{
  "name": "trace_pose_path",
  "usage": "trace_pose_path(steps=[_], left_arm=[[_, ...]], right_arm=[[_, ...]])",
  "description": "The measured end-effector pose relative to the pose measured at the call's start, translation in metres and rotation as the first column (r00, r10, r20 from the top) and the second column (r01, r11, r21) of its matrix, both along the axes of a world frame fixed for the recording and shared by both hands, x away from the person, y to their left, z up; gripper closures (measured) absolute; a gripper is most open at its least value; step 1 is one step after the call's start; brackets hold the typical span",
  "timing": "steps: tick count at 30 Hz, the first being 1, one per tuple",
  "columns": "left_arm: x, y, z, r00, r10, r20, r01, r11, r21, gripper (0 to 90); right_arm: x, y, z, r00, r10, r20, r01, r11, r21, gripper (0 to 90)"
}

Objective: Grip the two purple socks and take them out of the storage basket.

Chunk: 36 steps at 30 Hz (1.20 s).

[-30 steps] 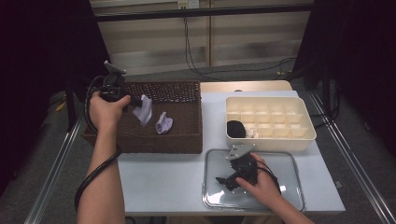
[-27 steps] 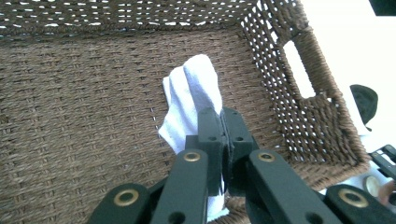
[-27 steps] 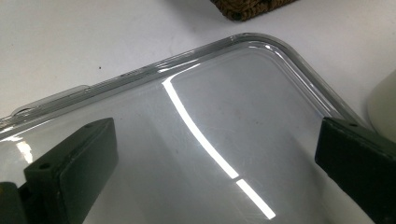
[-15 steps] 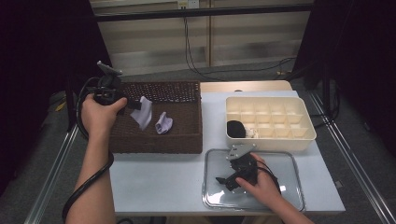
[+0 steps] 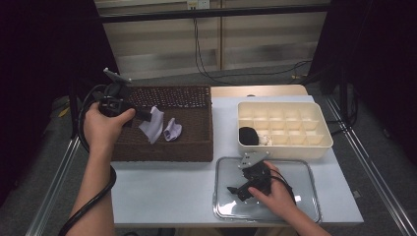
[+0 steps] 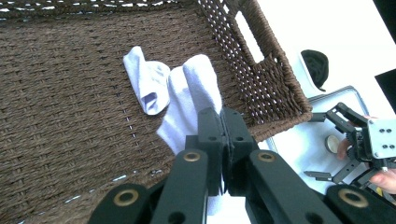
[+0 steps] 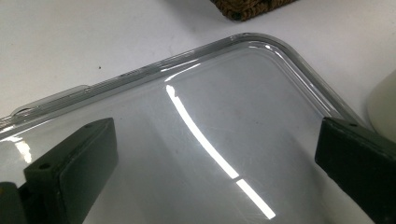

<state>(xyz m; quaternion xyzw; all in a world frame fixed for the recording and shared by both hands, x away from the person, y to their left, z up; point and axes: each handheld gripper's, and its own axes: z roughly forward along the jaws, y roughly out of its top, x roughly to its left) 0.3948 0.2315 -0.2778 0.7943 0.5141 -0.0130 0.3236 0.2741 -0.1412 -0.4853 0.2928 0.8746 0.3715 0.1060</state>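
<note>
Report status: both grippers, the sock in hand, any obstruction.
Left gripper shut on pale lilac cloth sock, lifted above brown woven wicker basket. Right gripper open, over clear lid. Second lilac sock lies beside it, apart.

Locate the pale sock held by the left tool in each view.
High view: the held sock hangs left of centre, over the wicker basket.
Left gripper view: the sock is at centre, pinched in the shut left tool.
Right gripper view: not in it.
Shared landmark: the basket, whose corner shows at the top edge of the right gripper view.
</note>
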Motion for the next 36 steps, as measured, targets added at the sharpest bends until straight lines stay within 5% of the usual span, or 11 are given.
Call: trace_pose_path(steps=[23, 31, 33, 36], left_arm=[[-0.035, -0.011, 0.002, 0.9974, -0.061, 0.038, 0.062, 0.9980, -0.015, 88.0], [-0.050, -0.024, -0.001, 0.9920, -0.114, 0.054, 0.114, 0.9934, 0.014, 87.4], [-0.053, -0.024, -0.001, 0.9913, -0.112, 0.068, 0.112, 0.9936, 0.015, 82.2], [-0.054, -0.024, -0.001, 0.9904, -0.108, 0.086, 0.107, 0.9940, 0.023, 60.4]], right_arm=[[0.000, 0.000, 0.000, 1.0000, 0.005, 0.000, -0.005, 1.0000, 0.002, 0.0], [0.001, 0.000, 0.000, 1.0000, 0.006, 0.002, -0.006, 1.0000, 0.003, 0.0], [0.000, 0.000, 0.000, 1.0000, 0.003, 0.005, -0.003, 1.0000, 0.001, 0.0], [0.000, 0.000, 0.000, 1.0000, 0.004, 0.004, -0.004, 1.0000, 0.001, 0.0]])
